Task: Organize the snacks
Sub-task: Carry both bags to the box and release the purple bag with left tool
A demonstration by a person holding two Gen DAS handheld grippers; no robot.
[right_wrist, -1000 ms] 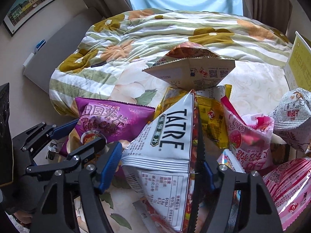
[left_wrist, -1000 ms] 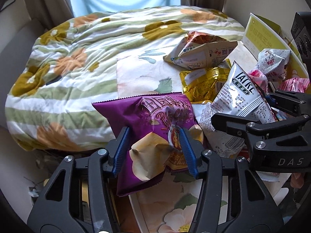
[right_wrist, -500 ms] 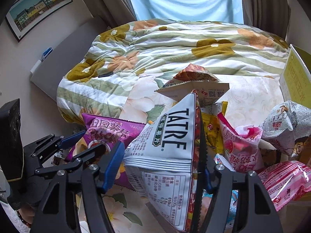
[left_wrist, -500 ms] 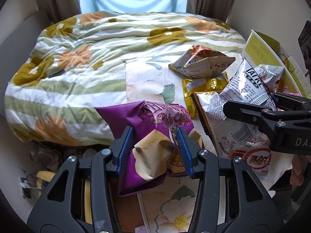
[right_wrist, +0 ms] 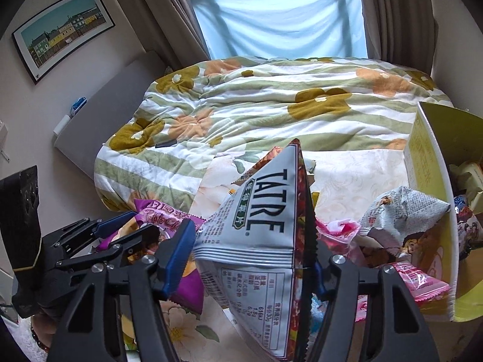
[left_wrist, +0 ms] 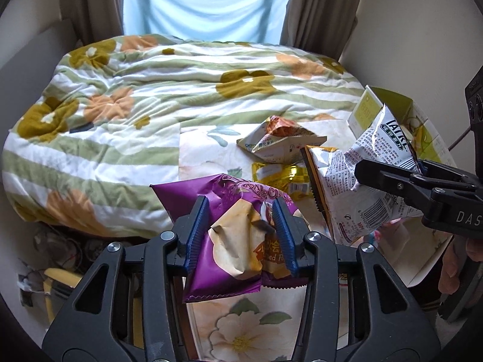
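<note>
My left gripper is shut on a purple potato chip bag and holds it above the flowered cloth. It also shows in the right wrist view at lower left. My right gripper is shut on a white TATRE chip bag, held upright; the same bag hangs from the right gripper in the left wrist view. A yellow-green box with several snack packs stands at the right.
An orange-and-white bag and a gold bag lie on the flowered cloth. Pink packs and a grey-white pack lie by the box. A floral quilt covers the bed behind. Clutter lies on the floor at lower left.
Both grippers have risen and pulled back with their bags. The snacks on the cloth look smaller and lower, and more window and wall show.
</note>
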